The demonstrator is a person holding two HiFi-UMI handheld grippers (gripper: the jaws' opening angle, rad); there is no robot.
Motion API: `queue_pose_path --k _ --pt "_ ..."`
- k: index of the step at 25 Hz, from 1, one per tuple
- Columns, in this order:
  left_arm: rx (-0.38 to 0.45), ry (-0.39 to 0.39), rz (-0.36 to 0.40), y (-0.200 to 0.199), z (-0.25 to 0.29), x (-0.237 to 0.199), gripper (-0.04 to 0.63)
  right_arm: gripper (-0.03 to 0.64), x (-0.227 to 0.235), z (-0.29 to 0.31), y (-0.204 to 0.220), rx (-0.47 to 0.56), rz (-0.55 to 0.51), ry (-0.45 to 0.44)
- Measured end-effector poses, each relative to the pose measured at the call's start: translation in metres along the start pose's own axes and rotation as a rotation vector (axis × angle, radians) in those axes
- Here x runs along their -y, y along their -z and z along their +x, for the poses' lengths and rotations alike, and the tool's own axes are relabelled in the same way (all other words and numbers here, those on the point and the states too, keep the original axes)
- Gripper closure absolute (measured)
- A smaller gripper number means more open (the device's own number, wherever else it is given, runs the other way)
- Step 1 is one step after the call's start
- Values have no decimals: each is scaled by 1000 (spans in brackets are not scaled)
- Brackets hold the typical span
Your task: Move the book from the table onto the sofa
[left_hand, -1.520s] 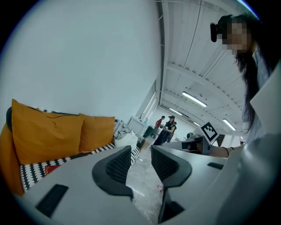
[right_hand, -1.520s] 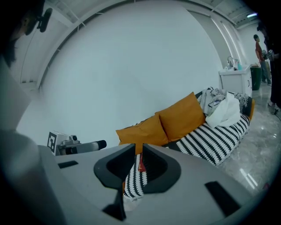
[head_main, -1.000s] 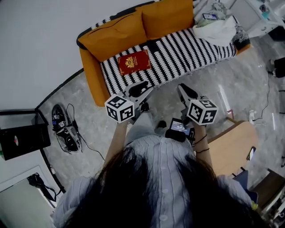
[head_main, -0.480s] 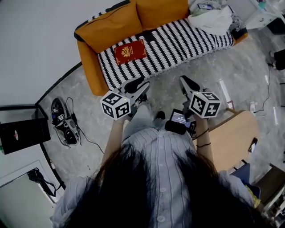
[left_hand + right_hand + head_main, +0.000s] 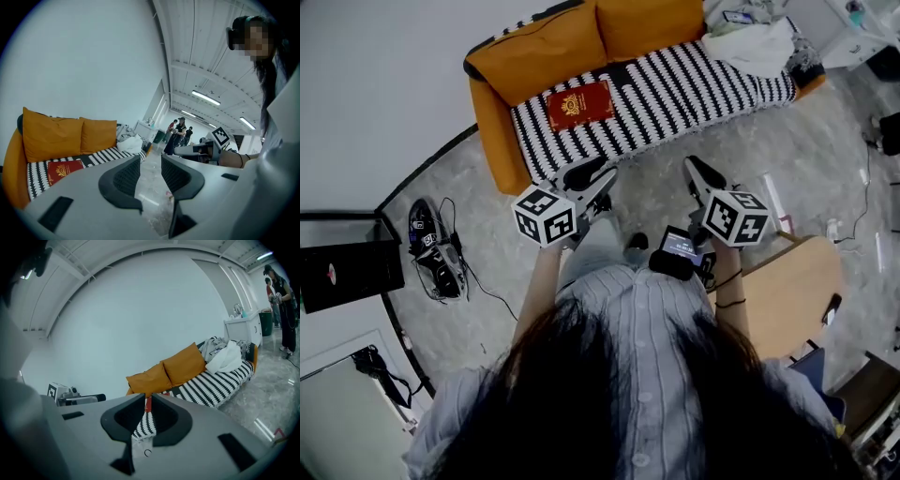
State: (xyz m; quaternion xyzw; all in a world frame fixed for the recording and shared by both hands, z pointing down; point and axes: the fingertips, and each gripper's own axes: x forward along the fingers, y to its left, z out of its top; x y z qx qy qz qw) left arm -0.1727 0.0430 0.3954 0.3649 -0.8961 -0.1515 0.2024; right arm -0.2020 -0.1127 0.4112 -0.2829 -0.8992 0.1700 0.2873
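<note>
Red hardcover book [image 5: 578, 105] lies flat on orange sofa [image 5: 499, 150], on the striped seat cover's left part, just inside the front edge and close to the back cushions. Seat to its right is open up to white cloth pile [image 5: 757, 45]. Left gripper [image 5: 596, 179] and right gripper [image 5: 697, 170] hover over grey marble floor [image 5: 652, 192], well short of the sofa. Left fingers [image 5: 123, 176] are released and apart; right fingers [image 5: 126, 416] are nearly together, grasping nothing.

Sofa cover [image 5: 694, 84]: striped cloth, matt; floor [image 5: 806, 159]: glossy stone (reflective sheen); book [image 5: 578, 105]: smooth cover.

left tool [image 5: 596, 175] farther from sofa [image 5: 493, 131], right tool [image 5: 700, 169] too
</note>
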Motion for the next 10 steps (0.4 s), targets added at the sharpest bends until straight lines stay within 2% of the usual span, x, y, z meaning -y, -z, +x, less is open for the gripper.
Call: queue_pose_path --k 10 --pt "-7 8 9 5 1 9 445 563 0 -8 0 8 -2 -1"
